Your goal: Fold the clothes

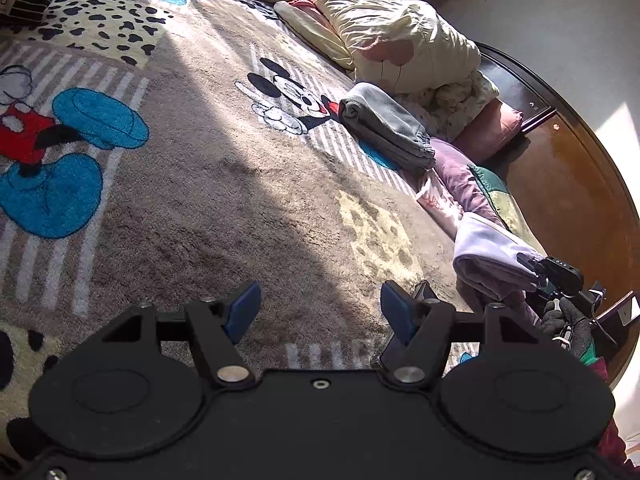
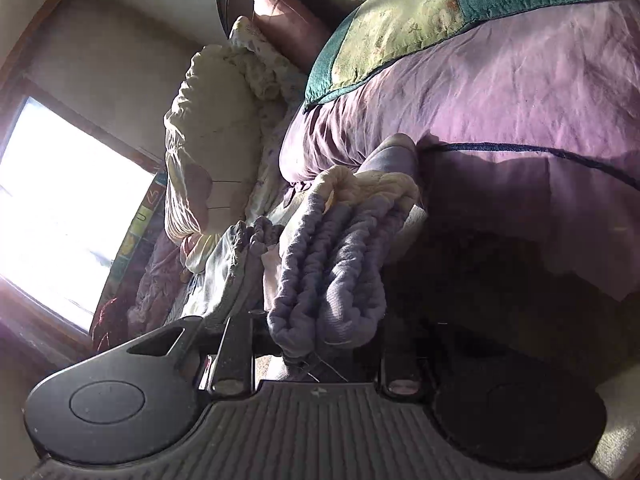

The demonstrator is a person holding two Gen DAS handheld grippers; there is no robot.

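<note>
— Between the blue pads of the left gripper, what is sitting?

— Nothing. Its jaws are standing wide apart, hovering over the cartoon-mouse blanket with only plush pile showing in the gap.

— And the right gripper?

— It is clamping a bunched lavender garment. The ruffled, gathered folds are spilling forward from between its fingers, though the fingertips themselves are hiding under the cloth. In the left wrist view that same gripper is showing at the right edge, a gloved hand behind it, and the pale purple cloth is hanging from it beside the blanket's edge.

— What is lying farther out?

— A folded grey garment is resting on the blanket near the mouse's face, just beside a heap of bedding. Behind it a cream quilt is lying crumpled, and a purple duvet with a green-and-yellow pillow is running along the dark wooden bed frame.

— And from the right wrist?

— The purple duvet is filling the space beyond the held garment, and a bright window is glaring at the left.
</note>
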